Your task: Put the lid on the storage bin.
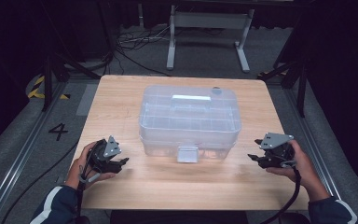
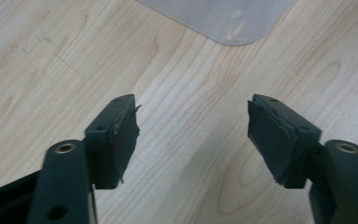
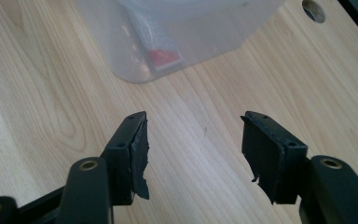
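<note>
Near the middle of the high view sits a big see-through plastic box [image 1: 189, 119] on a light wooden table [image 1: 135, 186]. The box has a lid with a flat handle on top and a small clasp [image 1: 187, 154] on its front side, facing the bottom of the frame. It looks shut, but the plastic is so clear that this is hard to tell for sure.

At the lower left of that view, the left gripper [image 1: 121, 163] is held in a hand [image 1: 81, 170] and points toward the box. It is near the box but not touching it. Its jaws are apart with nothing between them. In the left gripper view, bare wood shows between the two black jaws, and one rounded corner of the box [image 2: 223, 21] sits at the top of the frame.

At the lower right of the high view, the right gripper [image 1: 253, 157] is held in the other hand [image 1: 303, 163]. It also points at the box from the side and stays clear of it. Its jaws are apart and hold nothing. In the right gripper view, the box corner [image 3: 177, 42] fills the top middle, with something small and red [image 3: 164, 57] showing through the plastic. A round hole [image 3: 313, 10] in the table is at the upper right.
</note>
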A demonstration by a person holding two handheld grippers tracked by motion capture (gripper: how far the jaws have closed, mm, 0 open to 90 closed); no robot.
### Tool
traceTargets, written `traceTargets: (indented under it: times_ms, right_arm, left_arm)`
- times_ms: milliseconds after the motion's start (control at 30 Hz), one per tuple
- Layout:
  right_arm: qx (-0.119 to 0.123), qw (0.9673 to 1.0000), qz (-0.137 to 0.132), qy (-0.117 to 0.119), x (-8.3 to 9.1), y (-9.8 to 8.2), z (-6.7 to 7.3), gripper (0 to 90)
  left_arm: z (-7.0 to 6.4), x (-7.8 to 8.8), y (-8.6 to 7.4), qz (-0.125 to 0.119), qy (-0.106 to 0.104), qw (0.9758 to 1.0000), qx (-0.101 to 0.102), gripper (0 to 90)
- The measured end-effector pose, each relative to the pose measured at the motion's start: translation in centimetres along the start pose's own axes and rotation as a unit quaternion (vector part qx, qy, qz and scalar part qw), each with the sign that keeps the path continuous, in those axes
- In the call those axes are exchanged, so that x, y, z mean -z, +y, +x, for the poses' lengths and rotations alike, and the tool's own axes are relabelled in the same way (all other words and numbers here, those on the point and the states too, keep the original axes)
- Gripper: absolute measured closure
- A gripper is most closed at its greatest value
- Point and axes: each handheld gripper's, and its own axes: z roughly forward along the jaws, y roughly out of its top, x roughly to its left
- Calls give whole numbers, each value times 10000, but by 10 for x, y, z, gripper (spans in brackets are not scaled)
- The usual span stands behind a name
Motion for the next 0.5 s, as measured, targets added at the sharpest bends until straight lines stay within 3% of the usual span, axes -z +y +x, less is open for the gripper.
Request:
traceTargets:
  times_ms: [500]
  right_arm:
    - [-448, 9988, 116, -156, -5, -43, -1, 315]
  left_arm:
    - [4, 2, -23, 102, -110, 9997, 198, 234]
